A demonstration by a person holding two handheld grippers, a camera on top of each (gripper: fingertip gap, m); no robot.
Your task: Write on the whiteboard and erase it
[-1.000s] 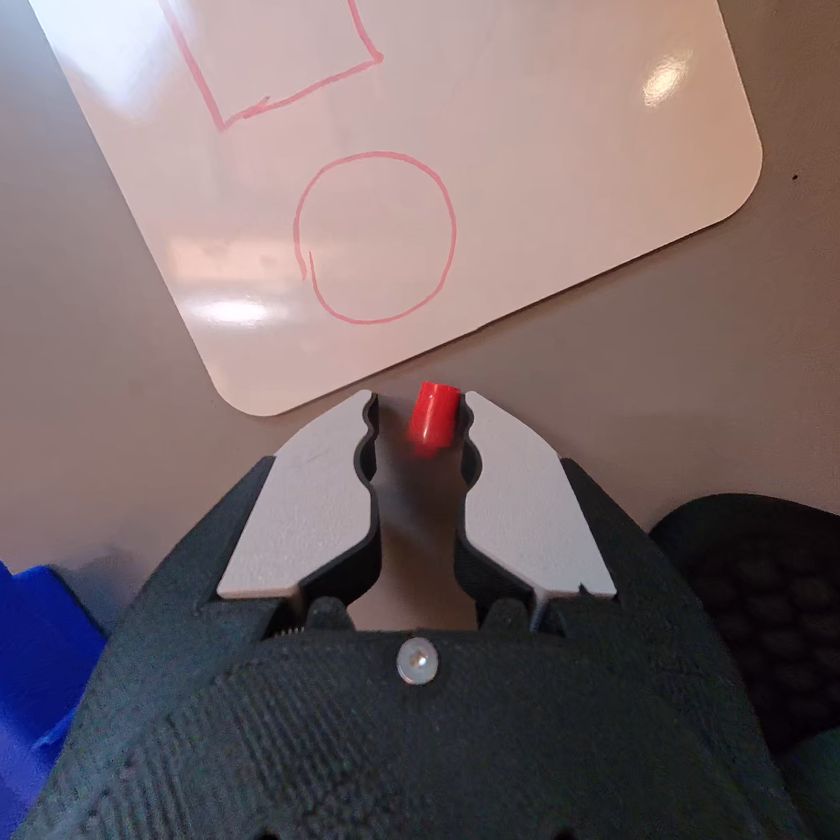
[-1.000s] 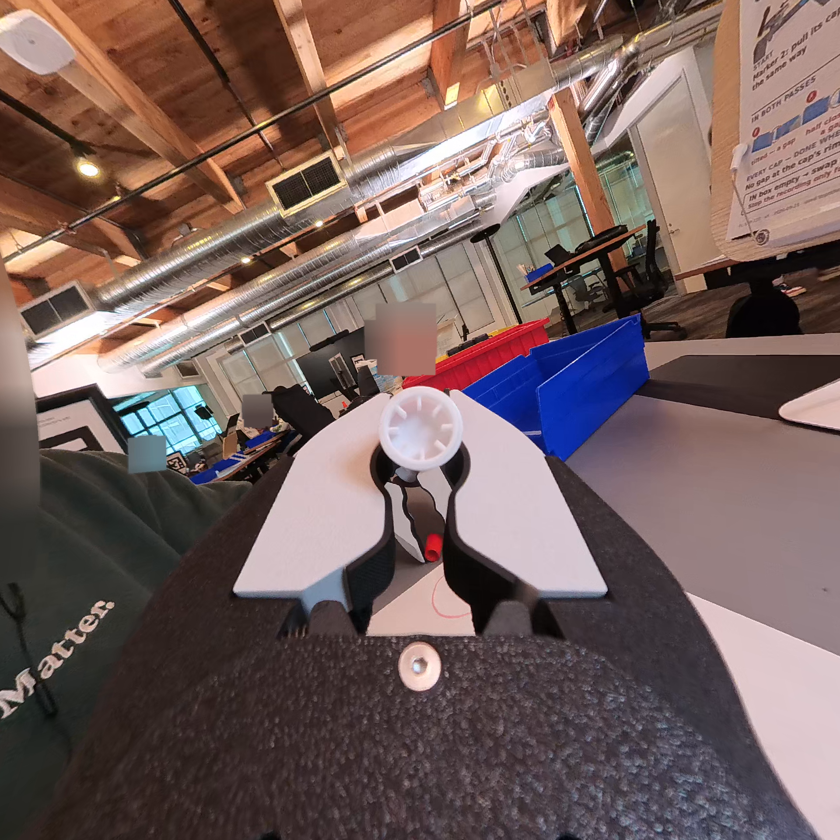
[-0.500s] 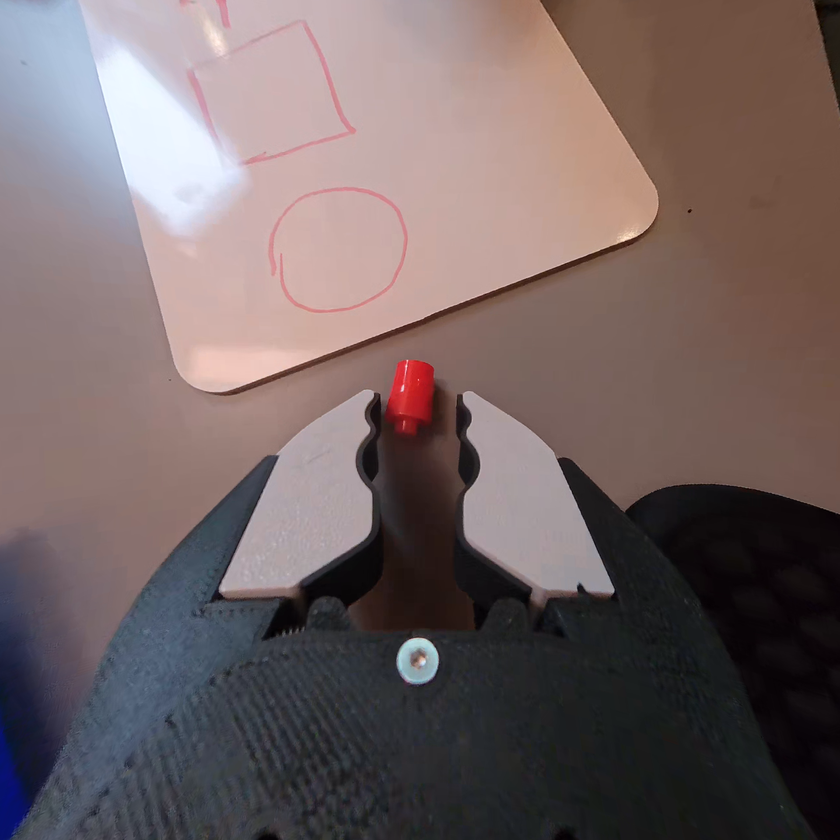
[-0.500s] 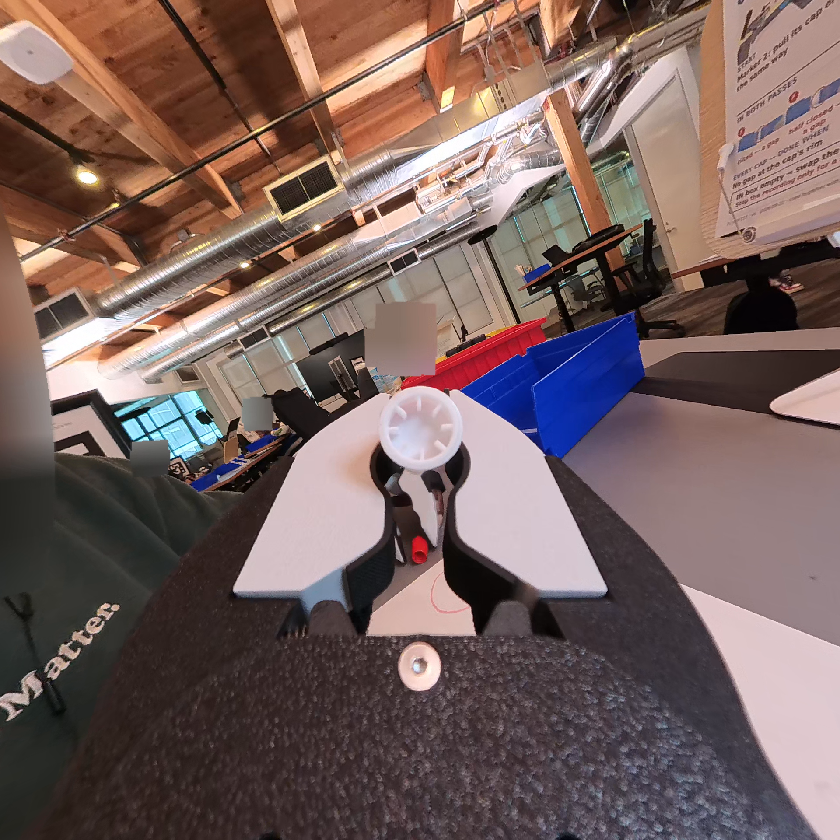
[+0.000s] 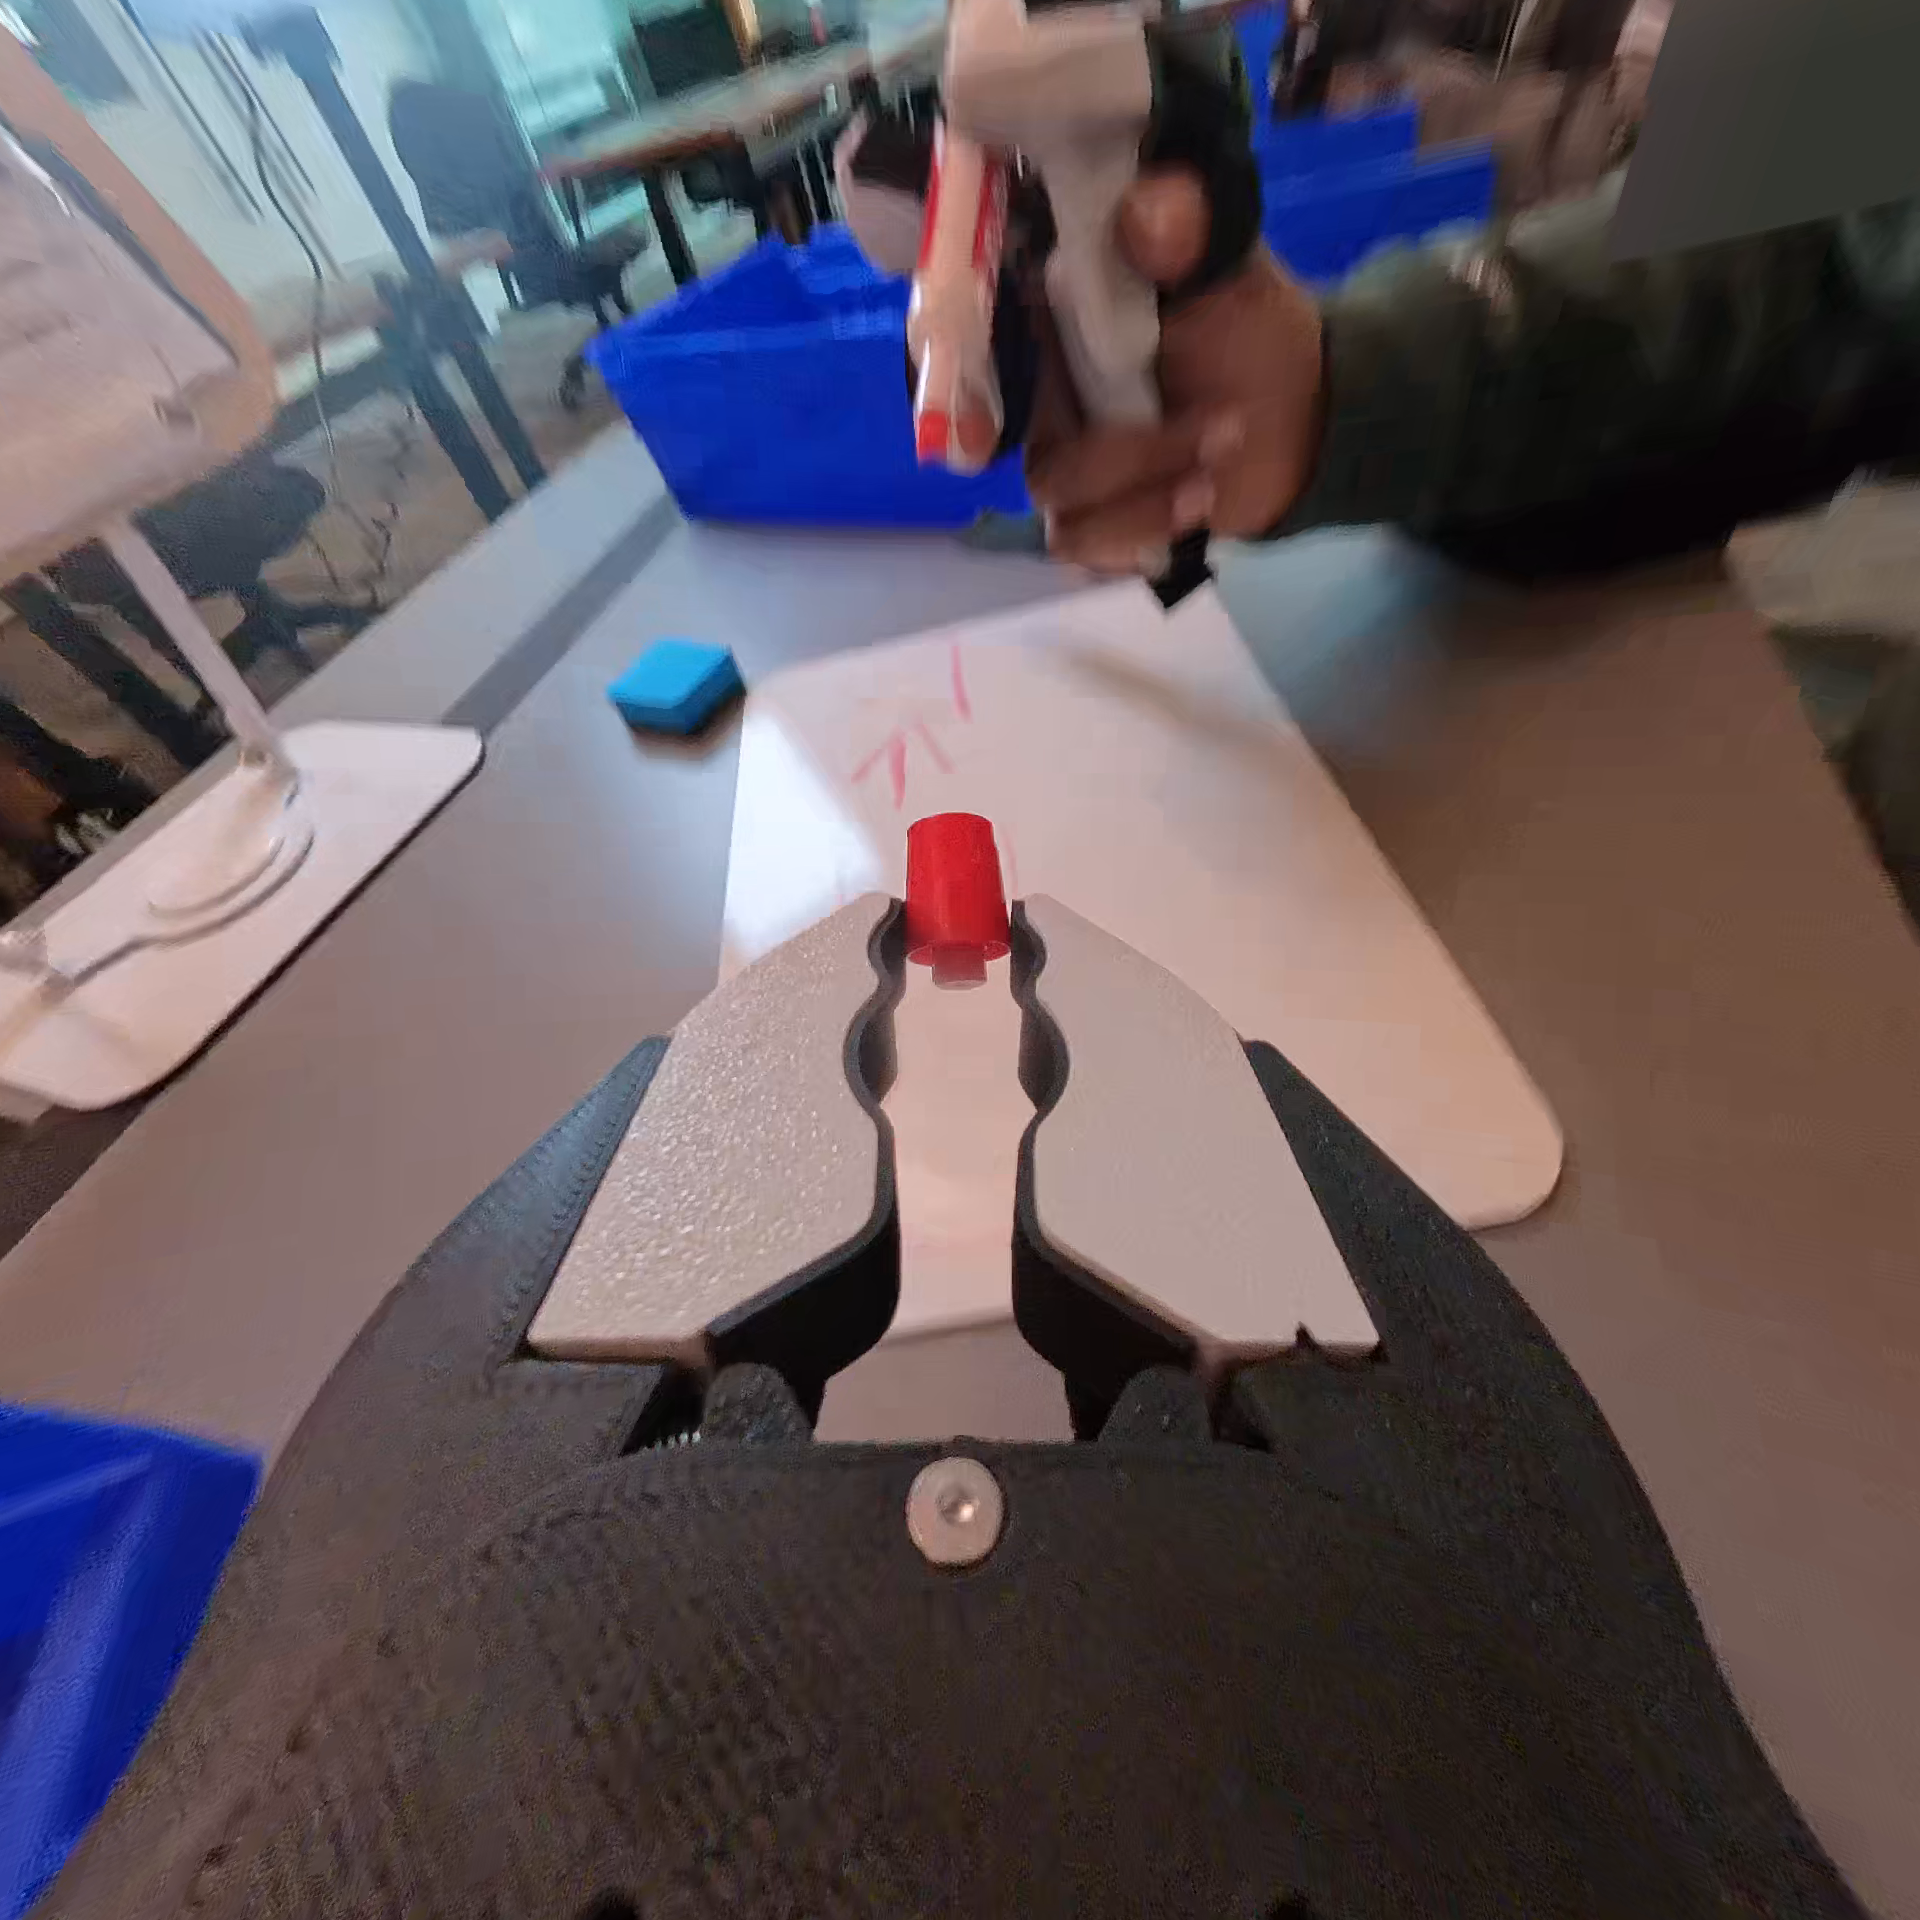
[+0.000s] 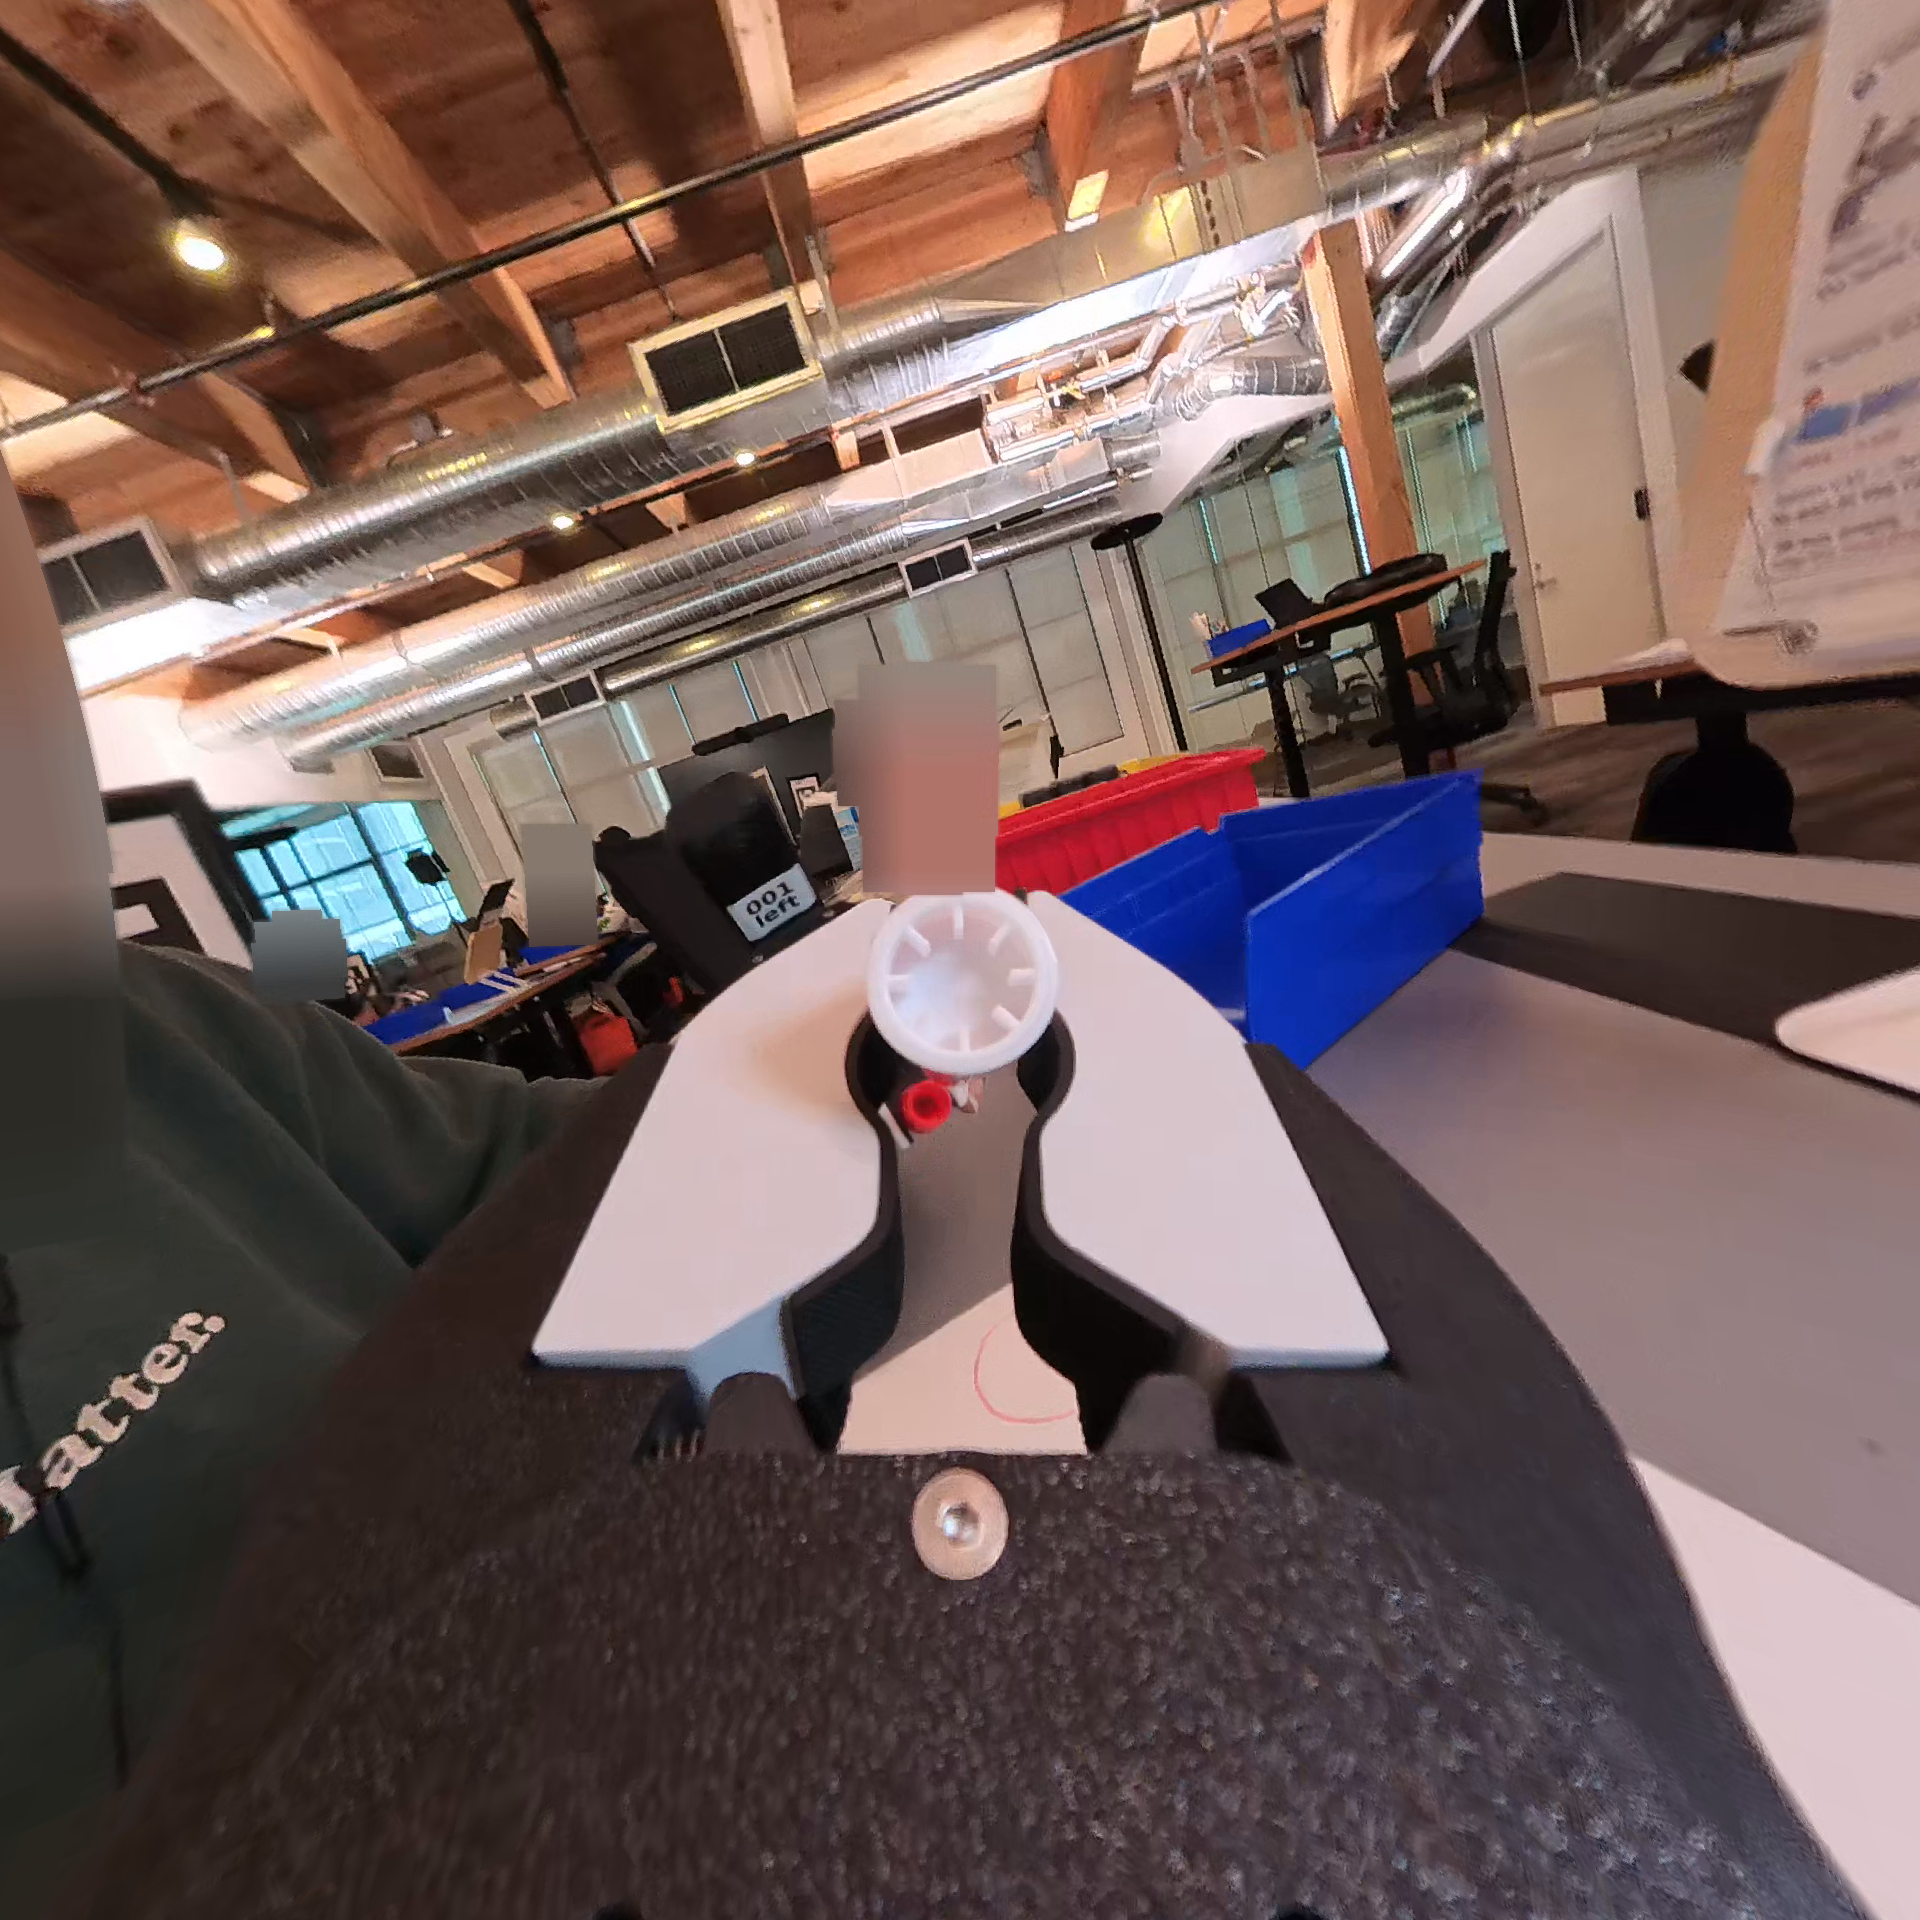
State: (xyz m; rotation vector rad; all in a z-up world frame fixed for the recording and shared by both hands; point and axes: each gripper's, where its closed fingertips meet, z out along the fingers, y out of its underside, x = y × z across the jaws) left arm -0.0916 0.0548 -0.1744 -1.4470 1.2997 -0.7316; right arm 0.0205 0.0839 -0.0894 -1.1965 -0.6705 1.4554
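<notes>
Your left hand-held gripper pinches the red cap; your right hand-held gripper clamps the marker above the whiteboard, red-scribbled.

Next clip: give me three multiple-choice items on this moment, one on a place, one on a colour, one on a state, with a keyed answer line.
1. Where does the blue eraser lie?
A. on the table beside the whiteboard
B. in a bin
C. in a gripper

2. What colour is the cap?
A. black
B. red
C. green

3. What is the right gripper doing?
A. open, empty
B. shut on the eraser
C. shut on the marker

Answers: 1 A, it rests off the board's far left corner; 2 B, red between the left gripper tips; 3 C, the marker's white end sits clamped.
</notes>
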